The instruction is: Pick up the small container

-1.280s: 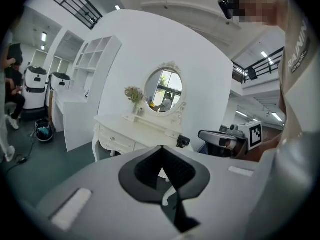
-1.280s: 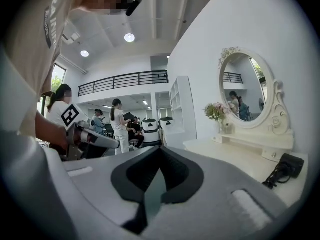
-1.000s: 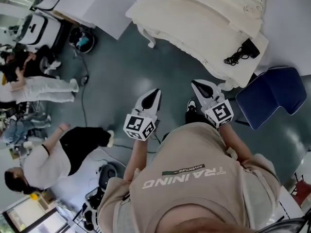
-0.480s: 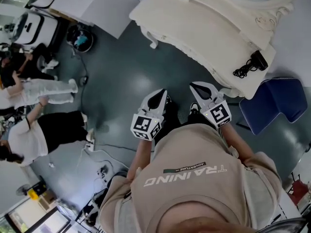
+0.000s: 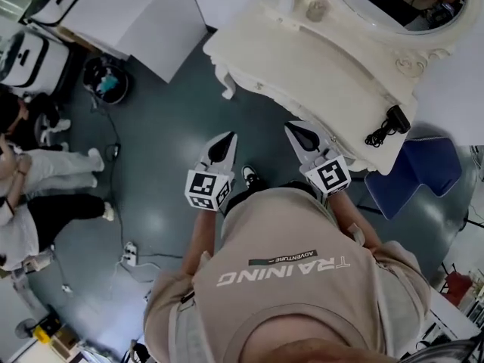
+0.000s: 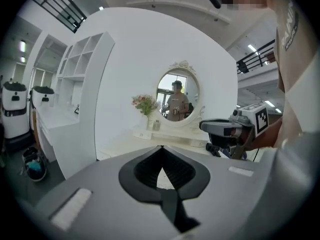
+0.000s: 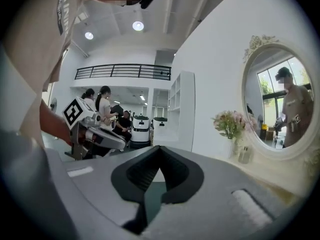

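A beige short-sleeved T-shirt (image 5: 287, 278) fills the lower centre of the head view, with white "TRAINING" lettering across it beside a small dark label. Above it, the left gripper (image 5: 225, 141) and right gripper (image 5: 296, 131) are pale grey shells with black-lined jaws, each bearing a black-and-white marker cube (image 5: 204, 189).

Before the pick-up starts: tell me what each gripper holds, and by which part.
Nothing is held: left gripper and right gripper both have their jaws together, nothing between them.
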A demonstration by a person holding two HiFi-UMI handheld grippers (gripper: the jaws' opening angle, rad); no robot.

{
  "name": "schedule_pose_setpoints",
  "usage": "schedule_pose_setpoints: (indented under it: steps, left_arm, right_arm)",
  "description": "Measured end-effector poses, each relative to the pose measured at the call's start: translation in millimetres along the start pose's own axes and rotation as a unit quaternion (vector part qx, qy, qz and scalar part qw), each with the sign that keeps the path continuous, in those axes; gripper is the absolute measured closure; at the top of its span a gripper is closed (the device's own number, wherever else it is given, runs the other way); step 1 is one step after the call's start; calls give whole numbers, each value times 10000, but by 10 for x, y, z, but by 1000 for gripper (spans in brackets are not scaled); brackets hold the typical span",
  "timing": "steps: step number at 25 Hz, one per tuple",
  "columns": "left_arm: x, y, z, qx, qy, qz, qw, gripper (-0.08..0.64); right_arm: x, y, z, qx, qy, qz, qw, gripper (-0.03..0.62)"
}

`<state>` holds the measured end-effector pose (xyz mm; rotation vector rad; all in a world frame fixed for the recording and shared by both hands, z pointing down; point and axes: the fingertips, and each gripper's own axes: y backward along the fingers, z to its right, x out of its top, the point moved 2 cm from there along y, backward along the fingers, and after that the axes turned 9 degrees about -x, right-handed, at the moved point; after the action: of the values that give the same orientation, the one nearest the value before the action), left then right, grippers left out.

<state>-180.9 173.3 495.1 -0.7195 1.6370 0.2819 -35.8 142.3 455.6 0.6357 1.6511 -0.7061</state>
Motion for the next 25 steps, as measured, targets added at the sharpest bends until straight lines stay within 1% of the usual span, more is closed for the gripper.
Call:
schedule_pose_setpoints:
  steps: [3, 5, 7, 11, 14, 16, 19, 22, 25]
  left_arm:
    - [34, -53, -155, -144, -369, -123, 9991, 545]
    - [41, -106, -244, -260, -424, -151, 9987, 545]
    - [26, -151, -355, -359, -327, -144, 9987, 545]
    - [-4, -242, -597, -454, 74, -66, 9989, 545]
    - [-35, -344, -745, -438, 108, -136, 9989, 545]
    - [-36, -410, -822, -412, 102, -236, 9988, 545]
    - [87, -503, -947, -363, 145, -363, 9986, 545]
    - [209, -642, -1106, -322, 93, -516, 9981, 545]
    - [335, -854, -1312, -324, 9, -693, 9971, 545]
  right_arm:
    - [-25, -188, -59, -204, -247, -127, 9994, 589]
    - [-29, -266, -58, -364, -251, -214, 9988, 589]
    - [-40, -318, -56, -470, -246, -291, 9982, 589]
    - [-179, -355, 26, -640, -331, -618, 9955, 589]
    - [-322, -425, 153, -738, -466, -751, 9934, 589]
    - [-372, -517, 236, -775, -580, -733, 9926, 589]
    - [-375, -786, 381, -743, -717, -593, 9929, 589]
    - [-353, -1120, 568, -647, -738, -448, 9942, 589]
    - [-253, -1404, 825, -620, -681, -168, 9956, 589]
